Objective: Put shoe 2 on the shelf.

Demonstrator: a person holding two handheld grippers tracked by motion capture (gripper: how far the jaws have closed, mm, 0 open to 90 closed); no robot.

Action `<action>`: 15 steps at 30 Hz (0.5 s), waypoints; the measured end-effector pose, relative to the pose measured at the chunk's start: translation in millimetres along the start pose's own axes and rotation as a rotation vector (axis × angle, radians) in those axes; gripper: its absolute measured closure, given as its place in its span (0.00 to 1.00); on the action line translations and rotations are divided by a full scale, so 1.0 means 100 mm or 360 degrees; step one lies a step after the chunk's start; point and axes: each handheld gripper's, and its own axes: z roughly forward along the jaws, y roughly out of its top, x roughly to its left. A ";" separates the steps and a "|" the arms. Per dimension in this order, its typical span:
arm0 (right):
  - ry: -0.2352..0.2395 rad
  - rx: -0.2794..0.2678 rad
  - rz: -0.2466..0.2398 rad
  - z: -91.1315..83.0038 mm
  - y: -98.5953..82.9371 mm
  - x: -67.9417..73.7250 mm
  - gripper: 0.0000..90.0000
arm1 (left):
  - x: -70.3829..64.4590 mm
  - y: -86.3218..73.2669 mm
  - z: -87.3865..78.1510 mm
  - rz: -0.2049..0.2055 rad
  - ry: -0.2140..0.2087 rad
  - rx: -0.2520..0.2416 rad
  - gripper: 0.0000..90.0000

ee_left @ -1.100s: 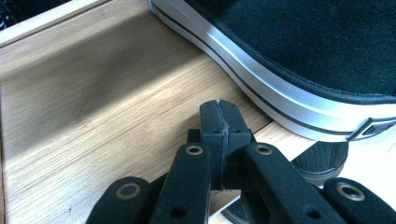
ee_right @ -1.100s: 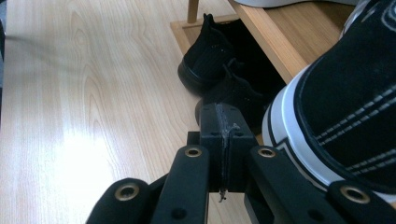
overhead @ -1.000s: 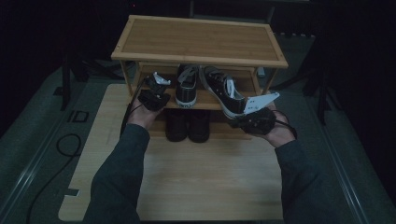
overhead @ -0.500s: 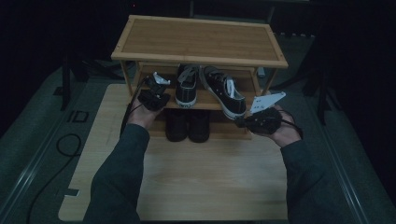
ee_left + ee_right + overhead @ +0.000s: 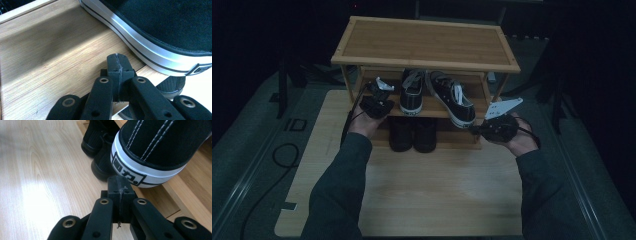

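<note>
The left gripper (image 5: 379,90) sat at the left end of the shoe rack's middle shelf (image 5: 437,111), at about ten o'clock from the centre of the table (image 5: 437,190), with its jaws pressed together on nothing. In the left gripper view those closed jaws (image 5: 117,60) lay over the bamboo shelf board (image 5: 50,55), just beside the white sole band of the left sneaker (image 5: 155,37), whose side filled the two o'clock part of that view; I could not tell whether they touched.

The right gripper (image 5: 484,129) hung off the rack's right front corner, at about two o'clock on the table, its jaws likewise shut and empty. In the right gripper view its tips (image 5: 119,185) pointed at the heel of the right sneaker (image 5: 160,147), right under the black logo patch on the white heel band, very near or touching; I could not tell which.

Both black-and-white sneakers stood on the middle shelf in the high view, heels toward the person: the left sneaker (image 5: 412,92) straight, the right sneaker (image 5: 453,97) slanted with its heel jutting past the shelf edge. A pair of dark shoes (image 5: 413,134) stood below them, at twelve o'clock on the table.
</note>
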 end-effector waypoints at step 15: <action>0.0061 -0.0073 -0.0022 0.10 0.11 0.07 1.00 | 0.00 0.00 0.00 -0.0002 0.0003 0.0002 1.00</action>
